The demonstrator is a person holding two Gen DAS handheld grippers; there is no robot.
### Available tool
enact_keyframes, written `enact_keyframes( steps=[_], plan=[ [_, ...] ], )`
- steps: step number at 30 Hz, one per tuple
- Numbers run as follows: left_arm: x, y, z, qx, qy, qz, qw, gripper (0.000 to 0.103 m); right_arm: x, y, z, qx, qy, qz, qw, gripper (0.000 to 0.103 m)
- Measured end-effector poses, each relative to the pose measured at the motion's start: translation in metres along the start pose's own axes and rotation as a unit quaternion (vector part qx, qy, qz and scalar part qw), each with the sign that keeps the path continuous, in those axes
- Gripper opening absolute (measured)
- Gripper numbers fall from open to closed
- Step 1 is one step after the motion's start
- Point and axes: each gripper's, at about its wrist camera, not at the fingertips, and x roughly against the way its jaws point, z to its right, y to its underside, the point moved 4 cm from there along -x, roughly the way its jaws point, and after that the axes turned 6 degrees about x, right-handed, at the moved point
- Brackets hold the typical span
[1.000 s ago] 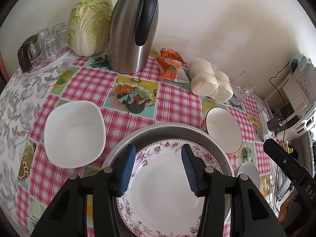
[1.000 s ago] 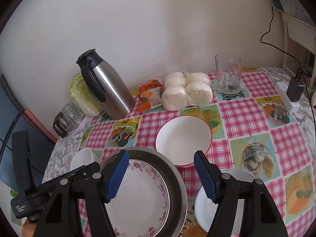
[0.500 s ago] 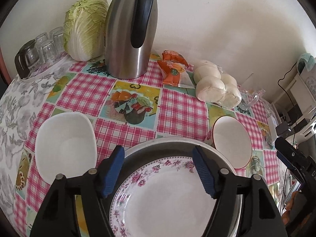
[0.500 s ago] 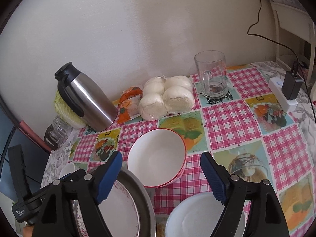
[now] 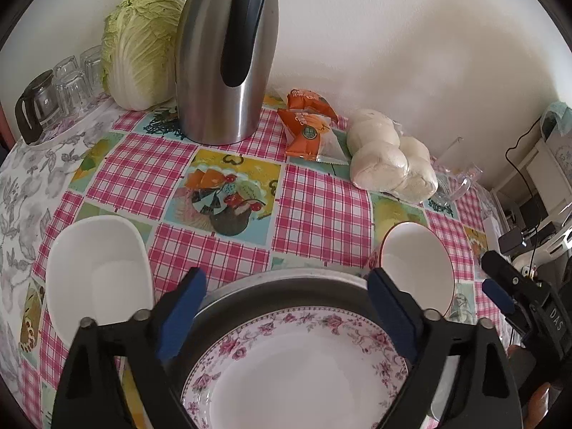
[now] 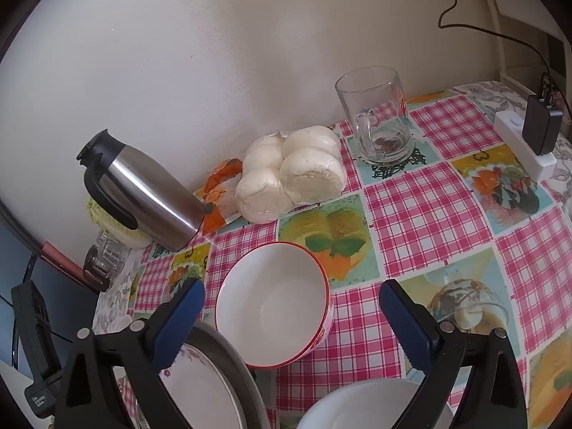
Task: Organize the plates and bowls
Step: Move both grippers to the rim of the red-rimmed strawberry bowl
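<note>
Here both hand-held grippers are seen opening wide and empty: the left hand-held gripper [image 5: 286, 307] above the flowered plate [image 5: 296, 368], the right hand-held gripper [image 6: 291, 316] above the red-rimmed bowl [image 6: 273, 304].

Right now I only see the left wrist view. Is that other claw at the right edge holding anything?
Observer: No. The right gripper has its jaws opening, pads touching nothing; the red-rimmed bowl sits just ahead.
Operator: What's behind the buns?
Observer: A glass mug, upright, handle turned toward the camera.
Operator: Anything nearer that claw?
Observer: A white dish lies closest to the camera, below its fingers.
</note>
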Motion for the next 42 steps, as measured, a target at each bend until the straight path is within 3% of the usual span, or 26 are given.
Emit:
enact_keyframes(
  steps=[5,9,20,36,38,40,42],
  plan=[
    [-0.007,-0.016,0.003,0.028,0.018,-0.005,0.9994,0.100,-0.013,0.002,0.012,-0.019,0.004,-0.022,1.000,0.100],
    [-0.014,-0.025,0.012,0.022,0.017,-0.009,0.9996,0.100,-0.023,0.005,0.021,-0.028,0.015,-0.038,0.999,0.100],
    [-0.050,-0.034,0.044,-0.002,0.013,-0.086,0.9962,0.100,-0.037,0.011,0.028,-0.044,0.015,-0.069,0.997,0.100],
    [-0.090,-0.019,0.075,-0.045,-0.031,-0.148,0.9875,0.100,-0.048,0.018,0.040,-0.067,0.021,-0.098,0.993,0.099],
    [-0.093,-0.017,0.079,-0.059,-0.041,-0.146,0.9866,0.099,-0.049,0.019,0.039,-0.068,0.021,-0.099,0.992,0.092],
    [-0.096,-0.015,0.081,-0.073,-0.053,-0.144,0.9854,0.097,-0.051,0.021,0.038,-0.070,0.021,-0.103,0.992,0.085],
    [-0.099,-0.013,0.085,-0.080,-0.056,-0.146,0.9844,0.081,-0.054,0.023,0.037,-0.070,0.016,-0.106,0.992,0.081]
  ],
)
